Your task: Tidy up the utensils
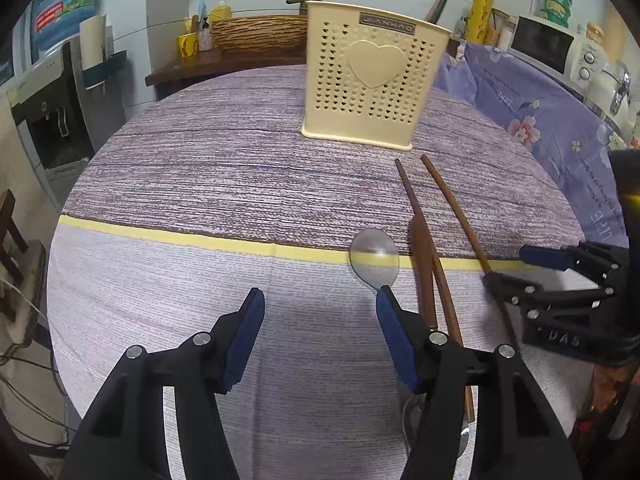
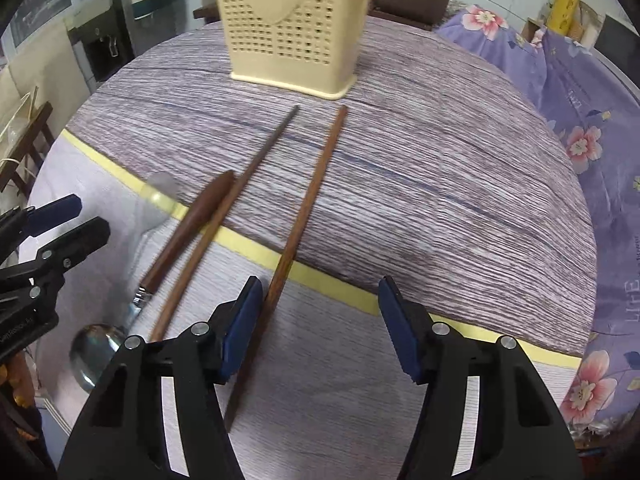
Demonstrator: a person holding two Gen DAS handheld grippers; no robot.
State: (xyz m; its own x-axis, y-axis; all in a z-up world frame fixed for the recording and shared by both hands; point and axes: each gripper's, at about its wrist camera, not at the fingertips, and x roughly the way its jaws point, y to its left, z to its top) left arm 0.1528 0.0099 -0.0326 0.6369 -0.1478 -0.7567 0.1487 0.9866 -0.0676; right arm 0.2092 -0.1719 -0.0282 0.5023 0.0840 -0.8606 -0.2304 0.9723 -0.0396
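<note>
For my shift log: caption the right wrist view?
Open right gripper beside a wooden chopstick, cream utensil holder beyond.

Home kitchen, microwave [image 1: 554,46], water dispenser [image 1: 52,120], cloth-covered table [image 1: 200,168], dish soap [image 1: 221,10]

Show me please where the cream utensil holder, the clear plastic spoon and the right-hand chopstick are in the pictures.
cream utensil holder [image 1: 372,76]: left wrist view, on the raised heart of its front wall.
clear plastic spoon [image 1: 375,258]: left wrist view, middle of its bowl.
right-hand chopstick [image 2: 310,196]: right wrist view, middle of its shaft.

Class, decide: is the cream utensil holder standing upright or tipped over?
Upright: the cream utensil holder rests on its flat base on the tablecloth, open top upward.
</note>
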